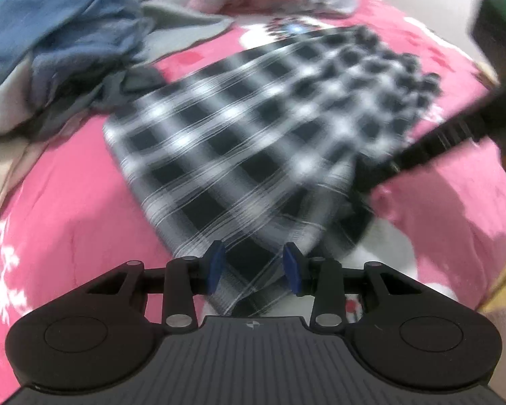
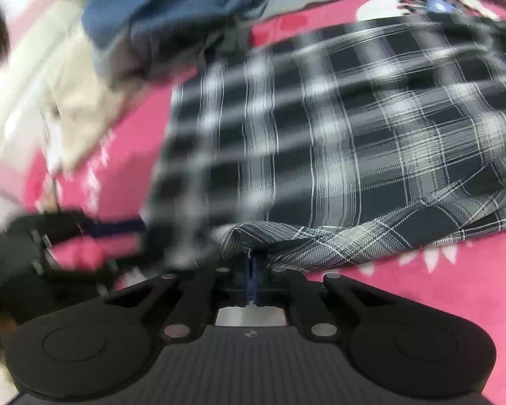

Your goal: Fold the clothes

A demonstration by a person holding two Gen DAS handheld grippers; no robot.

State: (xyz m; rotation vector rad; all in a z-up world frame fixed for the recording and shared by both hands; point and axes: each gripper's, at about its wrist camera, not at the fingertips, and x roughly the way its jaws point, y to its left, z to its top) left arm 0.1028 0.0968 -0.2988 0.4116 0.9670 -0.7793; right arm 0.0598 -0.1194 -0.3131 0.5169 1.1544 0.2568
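Plaid cloth [image 1: 239, 141], black and white, lies spread on the pink bedspread [image 1: 67, 209] straight ahead of both grippers. The left gripper [image 1: 254, 268] stands parted, a corner of the cloth between its blue pads [image 1: 216, 266], though contact there is unclear. The right gripper [image 2: 253, 280] is clenched on a bunched edge of the cloth. Beyond the cloth to the left sits a heap of blue and grey clothes [image 1: 67, 44].

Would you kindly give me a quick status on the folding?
Left gripper jaws open over plaid garment. Right gripper shut on its edge. Blue clothes pile alongside, not blocking.
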